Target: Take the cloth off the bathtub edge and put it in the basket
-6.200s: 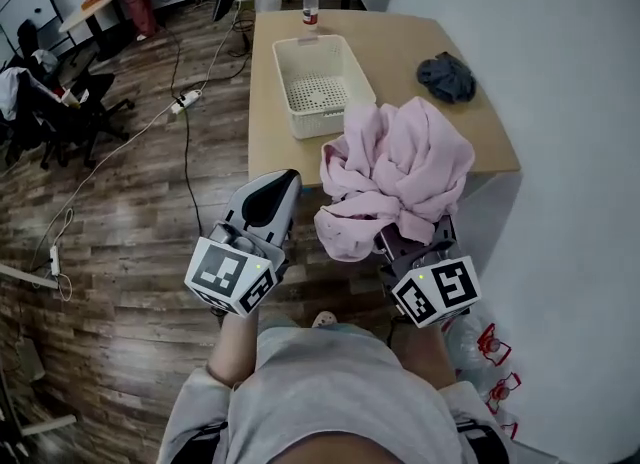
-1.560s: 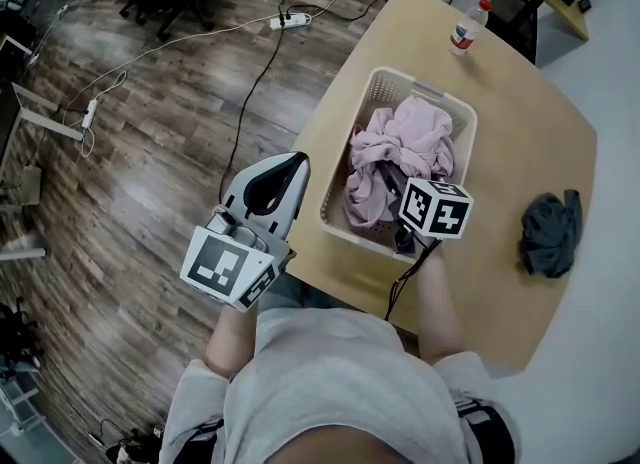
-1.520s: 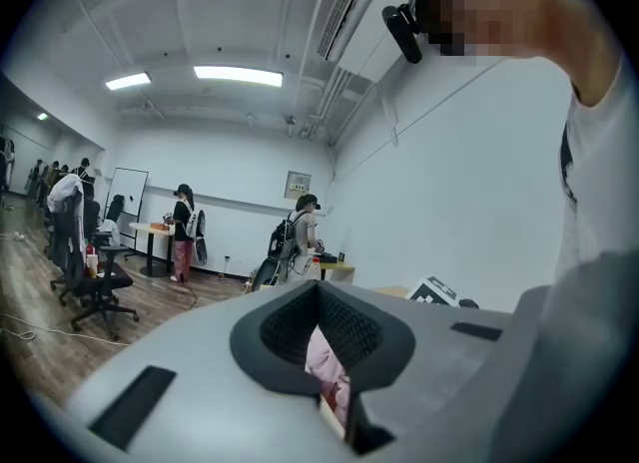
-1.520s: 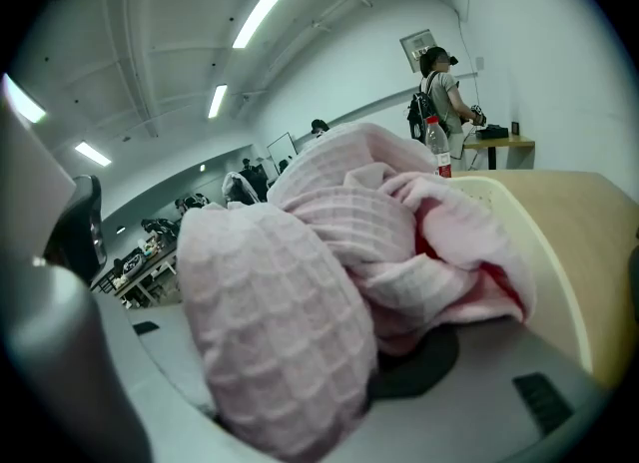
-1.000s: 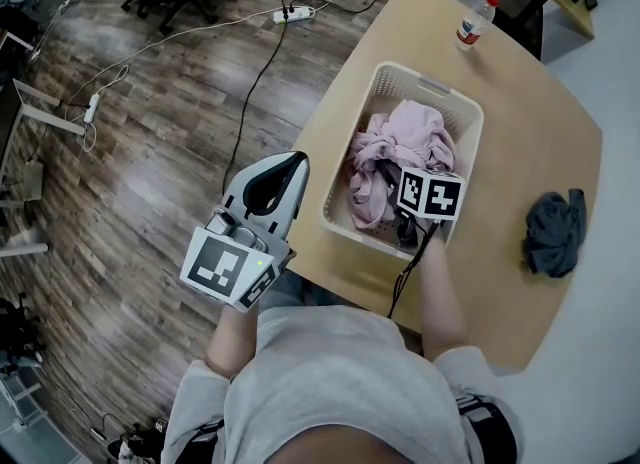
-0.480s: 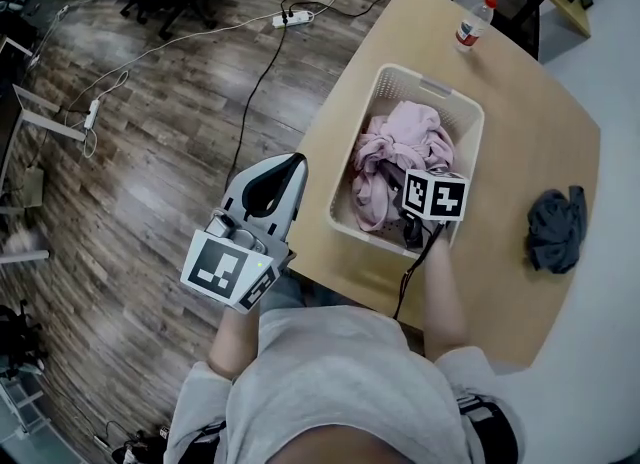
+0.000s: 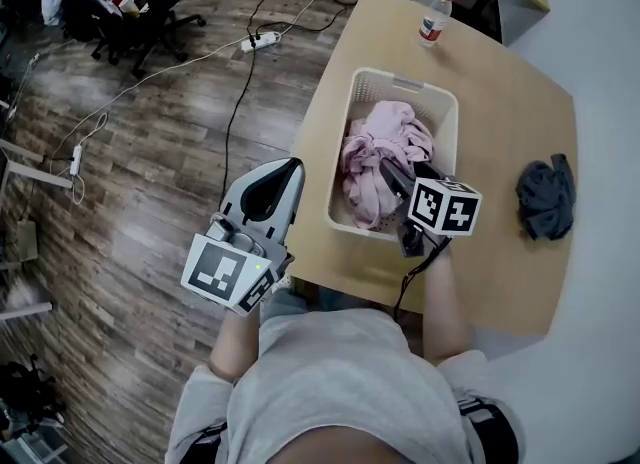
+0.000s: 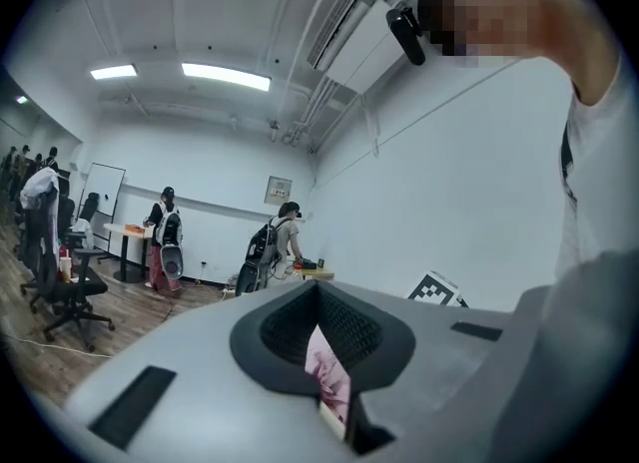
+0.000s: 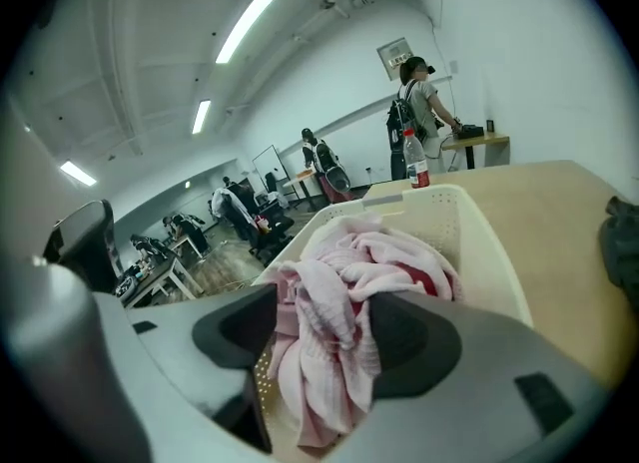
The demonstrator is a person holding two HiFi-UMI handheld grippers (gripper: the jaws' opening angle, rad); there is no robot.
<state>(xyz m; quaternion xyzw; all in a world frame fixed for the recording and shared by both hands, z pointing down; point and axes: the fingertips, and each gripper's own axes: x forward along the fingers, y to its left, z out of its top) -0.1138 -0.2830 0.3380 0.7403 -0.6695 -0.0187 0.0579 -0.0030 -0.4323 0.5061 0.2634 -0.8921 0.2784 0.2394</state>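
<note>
The plank floor (image 7: 150,152) fills the left side of the head view, crossed by a cable and a power strip (image 7: 250,42), with office chairs (image 7: 120,17) at the far left. That side gives you open room. To the right is the pale wooden table (image 7: 500,82), with its near edge just in front of you. The white basket (image 7: 400,79) sits near the table's left edge, and the pink cloth (image 7: 375,152) is heaped inside it. There is bare tabletop on the basket's right, then a dark rag (image 7: 545,197) well apart from it. A bottle (image 7: 432,20) stands at the far end. Your right gripper (image 7: 400,177) is over the near end of the basket, just above the cloth. Your left gripper (image 7: 275,177) is held over the floor, beside the table's near corner.

In the left gripper view the room has white walls and ceiling lights (image 8: 225,75), and people stand by a far desk. The jaws are drawn together to a narrow slit. A sliver of pink shows in it, and you cannot tell what it is.

In the right gripper view the basket's rim runs ahead of you, with bare tabletop to its right. The jaws stand wide apart. A fold of the cloth rises between them, and the rest lies piled in the basket beyond.
</note>
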